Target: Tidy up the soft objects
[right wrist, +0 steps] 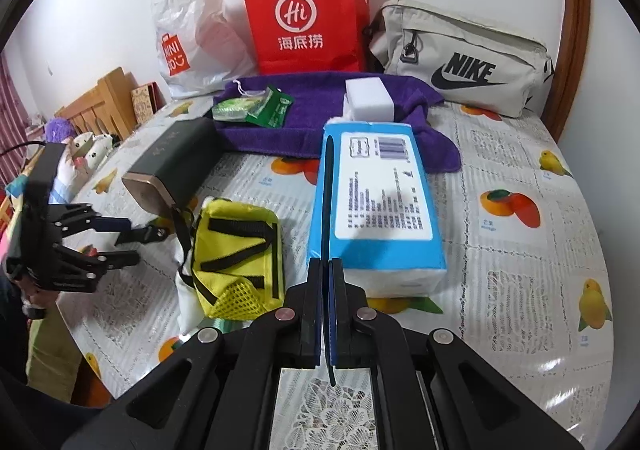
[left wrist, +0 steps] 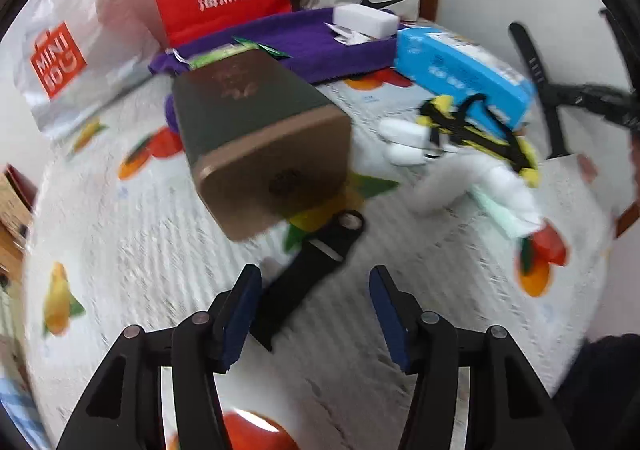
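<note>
The left gripper (left wrist: 316,306) stands with its blue-padded jaws parted and nothing pressed between them; a black strap (left wrist: 308,274) lies on the cloth-covered table (left wrist: 140,250) just ahead of its left finger, one end with a round metal stud (left wrist: 351,220). Seen from the right wrist camera, this gripper (right wrist: 132,238) sits at the table's left edge, the strap end just beyond its tips. Just past the strap, a dark box with a bronze end (left wrist: 256,134) lies on its side. To the right of it comes a white plush toy carrying a yellow mesh pouch with black straps (right wrist: 236,254), well apart from the left jaws and lying beside the blue tissue pack (right wrist: 380,206). Behind these spreads a purple towel (right wrist: 320,118) bearing a green packet (right wrist: 256,106) and a white block (right wrist: 370,100). Along the wall stand a white plastic bag (right wrist: 192,34), a red paper bag (right wrist: 308,18) and a beige Nike bag (right wrist: 464,58). The right gripper (right wrist: 326,266) is pinched tight on a thin black strip (right wrist: 329,210) that rises between its pads, alongside the tissue pack's left edge.
</note>
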A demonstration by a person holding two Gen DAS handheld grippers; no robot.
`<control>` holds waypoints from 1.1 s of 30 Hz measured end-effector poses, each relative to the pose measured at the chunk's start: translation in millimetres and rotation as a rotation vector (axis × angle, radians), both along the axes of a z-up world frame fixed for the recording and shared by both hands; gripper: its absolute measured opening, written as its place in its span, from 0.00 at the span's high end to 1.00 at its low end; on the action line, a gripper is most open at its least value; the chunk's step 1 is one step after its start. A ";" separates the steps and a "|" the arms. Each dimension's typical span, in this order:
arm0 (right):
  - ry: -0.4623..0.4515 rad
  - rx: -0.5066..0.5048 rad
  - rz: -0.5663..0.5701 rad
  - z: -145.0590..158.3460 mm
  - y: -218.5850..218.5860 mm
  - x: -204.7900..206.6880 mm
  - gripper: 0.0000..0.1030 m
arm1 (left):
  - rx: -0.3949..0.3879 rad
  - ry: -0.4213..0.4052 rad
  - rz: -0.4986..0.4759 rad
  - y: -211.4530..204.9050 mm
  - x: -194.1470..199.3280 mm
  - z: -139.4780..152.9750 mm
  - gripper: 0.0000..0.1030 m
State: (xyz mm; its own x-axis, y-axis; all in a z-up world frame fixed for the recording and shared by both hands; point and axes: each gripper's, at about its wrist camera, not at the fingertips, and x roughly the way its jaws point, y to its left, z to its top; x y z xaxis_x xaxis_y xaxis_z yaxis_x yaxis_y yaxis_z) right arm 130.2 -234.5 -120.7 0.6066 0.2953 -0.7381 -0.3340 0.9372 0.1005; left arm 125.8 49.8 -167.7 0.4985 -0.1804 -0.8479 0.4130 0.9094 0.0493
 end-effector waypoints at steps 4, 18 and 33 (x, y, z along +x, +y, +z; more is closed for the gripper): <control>-0.014 0.004 0.004 8.2 3.6 10.1 0.97 | -0.037 0.030 -0.023 -0.5 5.8 0.8 0.60; -0.094 0.035 0.060 40.1 33.1 81.6 0.97 | -0.030 0.060 -0.037 -19.7 -5.1 1.3 0.75; -0.112 0.038 0.093 49.5 50.0 138.2 0.97 | -0.073 0.062 0.015 -17.4 -2.3 3.9 0.79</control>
State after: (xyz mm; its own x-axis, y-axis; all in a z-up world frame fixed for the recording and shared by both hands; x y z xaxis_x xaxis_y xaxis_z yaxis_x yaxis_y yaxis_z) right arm 268.4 -184.5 -71.1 0.6534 0.3804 -0.6545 -0.4306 0.8978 0.0920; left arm 123.6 32.4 -163.8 0.4484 -0.2363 -0.8620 0.4000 0.9155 -0.0429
